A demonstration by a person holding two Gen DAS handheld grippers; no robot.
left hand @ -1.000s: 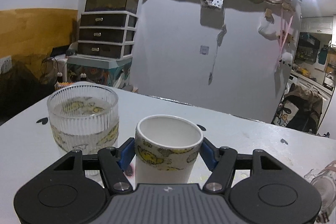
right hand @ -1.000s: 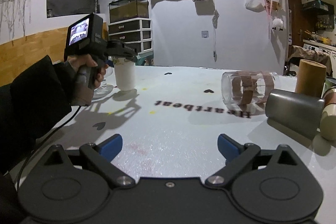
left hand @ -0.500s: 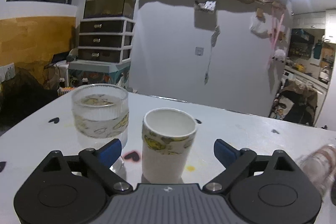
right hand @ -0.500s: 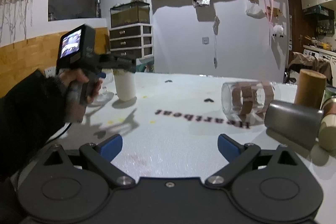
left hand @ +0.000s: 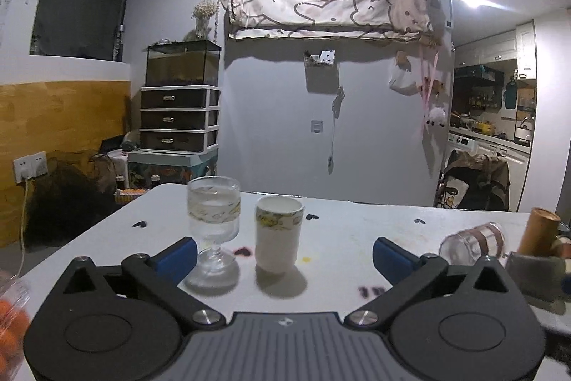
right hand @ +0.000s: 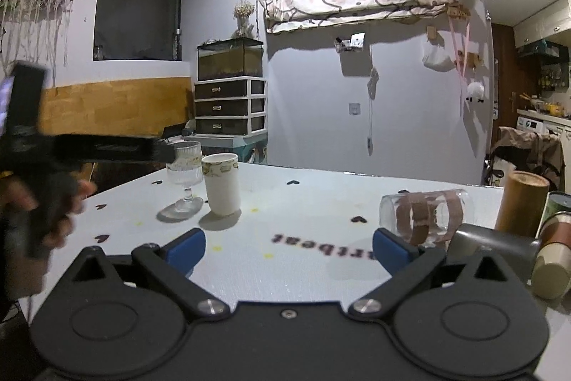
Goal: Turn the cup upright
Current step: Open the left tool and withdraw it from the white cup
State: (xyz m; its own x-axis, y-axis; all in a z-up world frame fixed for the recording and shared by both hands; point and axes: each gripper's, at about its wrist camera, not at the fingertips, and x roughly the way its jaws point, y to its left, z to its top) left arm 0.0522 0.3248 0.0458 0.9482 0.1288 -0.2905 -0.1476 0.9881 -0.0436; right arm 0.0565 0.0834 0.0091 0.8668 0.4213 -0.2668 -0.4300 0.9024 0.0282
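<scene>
One white paper cup (left hand: 279,234) with a yellow-patterned band stands upright, mouth up, on the white table (left hand: 342,231), just beside one ribbed stemmed glass (left hand: 213,224) on its left. The left gripper (left hand: 284,251) has its two blue-tipped fingers spread wide with nothing between them, short of the cup and not touching it. The right gripper (right hand: 289,248) is likewise spread wide and holds nothing, over bare tabletop. In the right wrist view, one clear glass with brown bands (right hand: 426,215) lies on its side, near one grey cylinder (right hand: 494,247) also lying down, one upright brown tube (right hand: 521,204) and one tipped paper cup (right hand: 551,268) at the right edge. Mirrored black lettering (right hand: 323,243) on the table reads partly "rtbeat". Open table surface lies between the cup pair and the right-hand group. Small black hearts (right hand: 293,183) dot the surface.
</scene>
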